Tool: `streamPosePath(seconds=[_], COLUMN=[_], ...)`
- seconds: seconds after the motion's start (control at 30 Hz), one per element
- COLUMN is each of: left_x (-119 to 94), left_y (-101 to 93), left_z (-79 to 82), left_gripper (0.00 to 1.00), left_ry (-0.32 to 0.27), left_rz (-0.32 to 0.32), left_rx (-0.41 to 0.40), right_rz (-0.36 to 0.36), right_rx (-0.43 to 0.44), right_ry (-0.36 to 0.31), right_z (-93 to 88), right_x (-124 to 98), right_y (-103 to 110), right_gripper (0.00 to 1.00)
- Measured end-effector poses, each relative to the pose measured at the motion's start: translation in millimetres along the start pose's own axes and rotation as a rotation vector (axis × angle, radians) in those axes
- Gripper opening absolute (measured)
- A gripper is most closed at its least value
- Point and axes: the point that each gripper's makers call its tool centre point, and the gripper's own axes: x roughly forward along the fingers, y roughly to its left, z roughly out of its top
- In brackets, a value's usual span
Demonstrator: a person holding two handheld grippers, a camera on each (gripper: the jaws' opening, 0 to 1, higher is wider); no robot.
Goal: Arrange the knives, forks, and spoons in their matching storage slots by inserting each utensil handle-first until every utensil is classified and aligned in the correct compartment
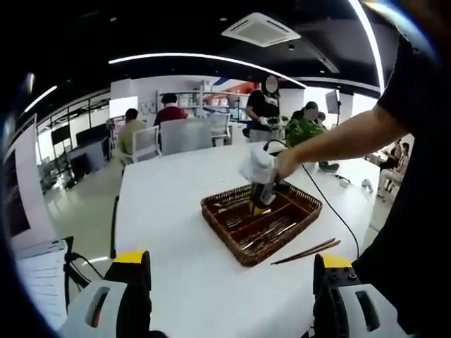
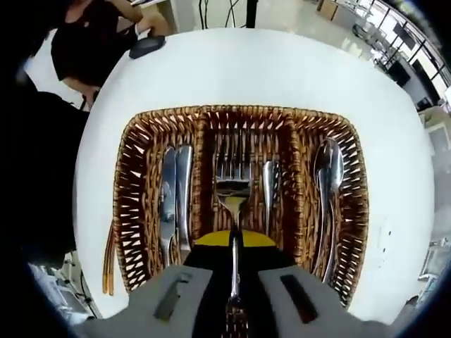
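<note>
Open-plan office, white round table (image 1: 183, 232); seated and standing people well beyond the table.

Item: wicker cutlery tray (image 2: 127, 204), brown, three lengthwise compartments, resting on the table. In the left gripper view it appears as the same tray (image 1: 282, 243) near the table's edge.

Contents, relative to the tray:
- Left compartment: knives (image 2: 174, 201), lying lengthwise, side by side.
- Middle compartment: a fork (image 2: 233, 204) held over it, and another piece of cutlery (image 2: 268, 190) lying just to its right, too small to name surely.
- Right compartment: spoons (image 2: 328, 176), bowls toward the tray's far end.
- Outside the tray, along its left wall: brown chopsticks (image 2: 108, 260), on the table.

Right gripper (image 2: 233, 253): pressed together on the fork's handle, pinching it. Seen from the left gripper view, this right gripper (image 1: 262, 199) hangs above the tray's middle, a hand on it.

Left gripper (image 1: 232, 282): jaws spread, nothing between them, well back from the tray.

Fork orientation: long axis parallel to the tray's dividers; tines point to the far end, handle toward the near end.

Risk, as judged: a release from height could let the fork bounce or roll onto the neighbouring piece, or skew across the divider. A thin handle may also twist in the pinch and land crooked.
</note>
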Motion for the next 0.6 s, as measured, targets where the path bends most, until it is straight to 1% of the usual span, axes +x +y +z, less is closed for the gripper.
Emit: streamPosePath(seconds=[0.3, 0.43, 0.5, 0.6], left_x=[0, 0, 1, 2], left_y=[4.4, 5.6, 4.4, 4.6], left_z=[-2.9, -3.3, -2.9, -3.2], left_gripper=[1.0, 1.0, 1.0, 1.0], left_ry=[0.005, 0.007, 0.005, 0.007], left_rz=[0.007, 0.004, 0.002, -0.001], left_rx=[-0.008, -0.007, -0.009, -0.008], right_rz=[-0.002, -0.002, -0.007, -0.02], right_rx=[0.015, 0.008, 0.025, 0.028], right_ry=[0.007, 0.01, -0.002, -0.005], right_z=[-2.9, -5.1, -4.9, -5.2], right_x=[11, 13, 15, 15], right_y=[-2, 1, 2, 2], right_gripper=[0.0, 0.0, 0.0, 0.0])
